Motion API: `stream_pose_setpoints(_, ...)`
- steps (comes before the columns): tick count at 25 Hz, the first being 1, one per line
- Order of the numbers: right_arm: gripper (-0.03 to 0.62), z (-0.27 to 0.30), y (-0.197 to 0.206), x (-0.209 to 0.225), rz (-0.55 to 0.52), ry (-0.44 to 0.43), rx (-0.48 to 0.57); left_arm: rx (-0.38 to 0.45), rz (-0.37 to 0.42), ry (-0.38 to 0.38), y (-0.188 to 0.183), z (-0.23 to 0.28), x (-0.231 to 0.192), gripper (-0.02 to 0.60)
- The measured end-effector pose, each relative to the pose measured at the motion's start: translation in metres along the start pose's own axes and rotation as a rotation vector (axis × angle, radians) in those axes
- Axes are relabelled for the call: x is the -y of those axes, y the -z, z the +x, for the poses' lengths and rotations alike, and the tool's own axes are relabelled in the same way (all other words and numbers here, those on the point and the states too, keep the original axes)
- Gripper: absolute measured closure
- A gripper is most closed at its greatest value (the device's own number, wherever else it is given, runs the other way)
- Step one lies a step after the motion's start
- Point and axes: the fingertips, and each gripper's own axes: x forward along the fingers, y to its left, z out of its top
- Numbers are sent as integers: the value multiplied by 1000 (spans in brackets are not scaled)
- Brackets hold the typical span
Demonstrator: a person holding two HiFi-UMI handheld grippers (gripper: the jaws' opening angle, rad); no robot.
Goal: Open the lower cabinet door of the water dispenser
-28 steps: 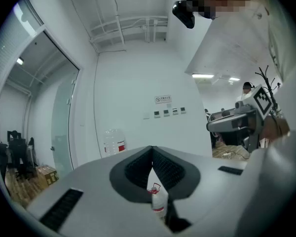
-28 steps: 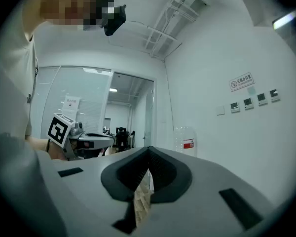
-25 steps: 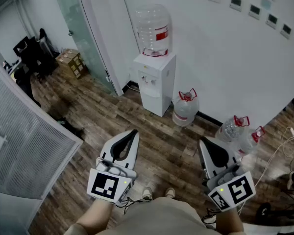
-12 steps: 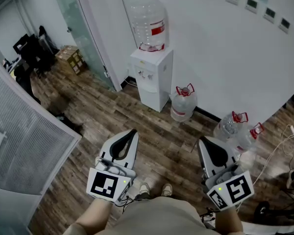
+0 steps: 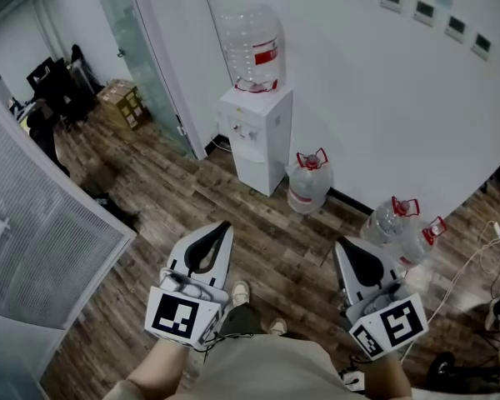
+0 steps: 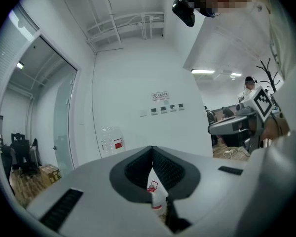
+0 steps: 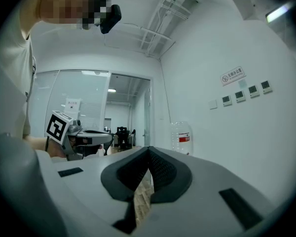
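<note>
The white wall (image 5: pixel 375 115) runs behind the water dispenser (image 5: pixel 259 132), and the brown wood floor (image 5: pixel 192 207) spreads out in front of it. A glass door (image 5: pixel 137 57) stands to the dispenser's left. The dispenser is a white box standing upright against the wall, with a big clear bottle (image 5: pixel 252 47) with a red label upside down on top. Its lower cabinet door (image 5: pixel 257 170) is the bottom front panel, and it is closed. A bottle with a red handle (image 5: pixel 308 182) stands on the floor just beside the dispenser's right side. Two more bottles (image 5: pixel 402 227) stand farther right along the wall. A cardboard box (image 5: pixel 122 104) sits well to the dispenser's left, past the glass door.

The left gripper (image 5: pixel 224 226) and the right gripper (image 5: pixel 342 245) are held well apart from the dispenser, pointing toward it. On each the jaws are pressed together at the tips with nothing between them.
</note>
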Motion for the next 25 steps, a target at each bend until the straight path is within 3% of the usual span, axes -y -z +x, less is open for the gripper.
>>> stream_pose_setpoints(14, 586, 67, 16, 17, -27, -41, -14, 21, -16, -27, 20, 39, -44, 575)
stream_pose_setpoints(25, 586, 172, 23, 49, -17, -14, -69, 11, -32, -27, 37, 107, -133, 575)
